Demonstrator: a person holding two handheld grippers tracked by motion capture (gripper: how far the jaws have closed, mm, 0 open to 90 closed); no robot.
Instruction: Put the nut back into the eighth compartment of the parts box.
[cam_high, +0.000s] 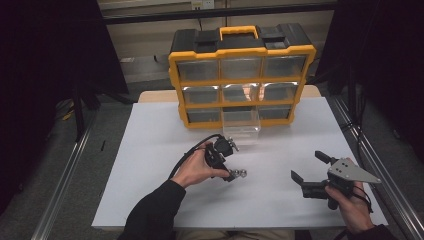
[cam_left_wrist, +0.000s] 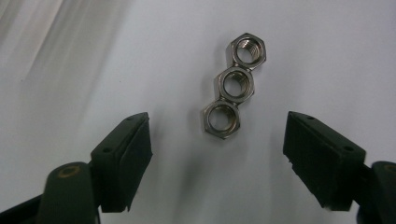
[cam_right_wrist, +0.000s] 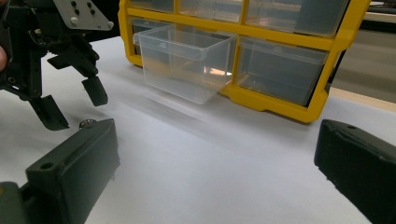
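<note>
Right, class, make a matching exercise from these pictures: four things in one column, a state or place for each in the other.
1. hex nuts
2. clear drawer
3. left gripper
4. right gripper

a. pulled out of the yellow organiser
b. open, held to one side
c. touching in a row on the white table
d. open above the nuts

Pairs: 1-c, 2-a, 3-d, 4-b

Black claws (cam_left_wrist: 217, 156) — dark sleeves (cam_high: 155, 212)
</note>
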